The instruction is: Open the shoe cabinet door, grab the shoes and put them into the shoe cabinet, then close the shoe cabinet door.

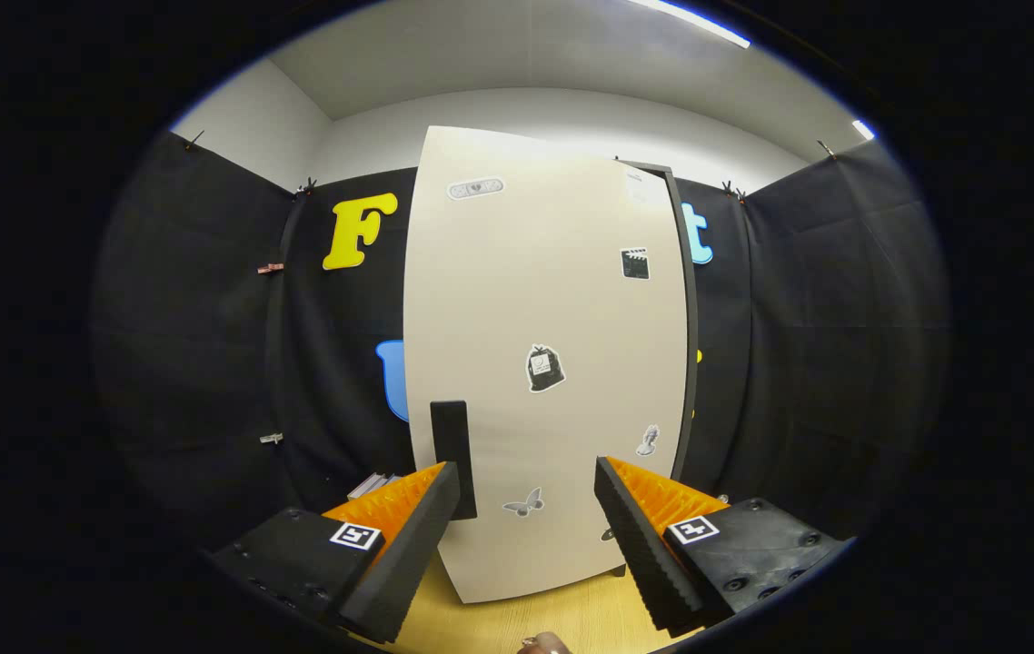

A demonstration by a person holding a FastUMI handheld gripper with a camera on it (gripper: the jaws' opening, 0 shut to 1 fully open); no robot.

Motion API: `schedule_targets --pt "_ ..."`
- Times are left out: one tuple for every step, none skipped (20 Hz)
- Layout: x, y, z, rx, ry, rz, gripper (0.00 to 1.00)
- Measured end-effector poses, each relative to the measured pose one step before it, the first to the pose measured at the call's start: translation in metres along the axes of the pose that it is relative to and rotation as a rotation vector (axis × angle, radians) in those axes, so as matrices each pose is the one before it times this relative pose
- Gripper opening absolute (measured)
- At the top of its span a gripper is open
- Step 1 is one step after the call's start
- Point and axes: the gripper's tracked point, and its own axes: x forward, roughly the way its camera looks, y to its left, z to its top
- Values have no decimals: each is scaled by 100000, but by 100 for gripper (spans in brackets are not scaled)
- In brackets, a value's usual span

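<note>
The shoe cabinet door (544,363) stood almost closed before the gripper (526,527), whose fingers were spread and empty; they could slip past its dark handle (453,454).

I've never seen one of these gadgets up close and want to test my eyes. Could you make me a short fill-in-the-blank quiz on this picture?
1. The gripper has its fingers ____, with nothing between them.
2. The dark handle on the cabinet door sits just beyond the ____ finger.
3. The door is dotted with small ____, one a butterfly.
4. The cabinet stands on a ____ floor.

Missing words: open; left; stickers; wooden
</note>
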Motion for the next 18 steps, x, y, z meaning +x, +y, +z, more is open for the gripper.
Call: schedule_targets --pt "195 -228 273 -457 -897 -980 99" --pt "183 85 84 -569 -443 -276 99" --pt "130 116 43 -676 82 -206 98" --pt "134 90 -63 -821 278 -250 98" --pt "163 54 -11 -648 347 -12 98" --pt "231 68 90 -419 210 -406 98" --pt "161 18 5 -183 143 -134 98" --pt "215 100 38 85 71 32 98" --pt "172 57 24 227 -56 109 98" --pt "77 -29 -16 258 -51 -32 98" --pt "121 -47 -53 73 4 -373 98" --pt "-10 -110 -154 -5 127 -487 98" --pt "103 -104 -71 227 6 -653 98" --pt "188 -185 -105 454 289 -451 98" --pt "43 10 -76 487 470 -160 98" --pt "88 -66 -148 493 334 -169 98" --pt "96 14 -38 172 186 43 98" --pt "32 145 -21 112 62 184 98"
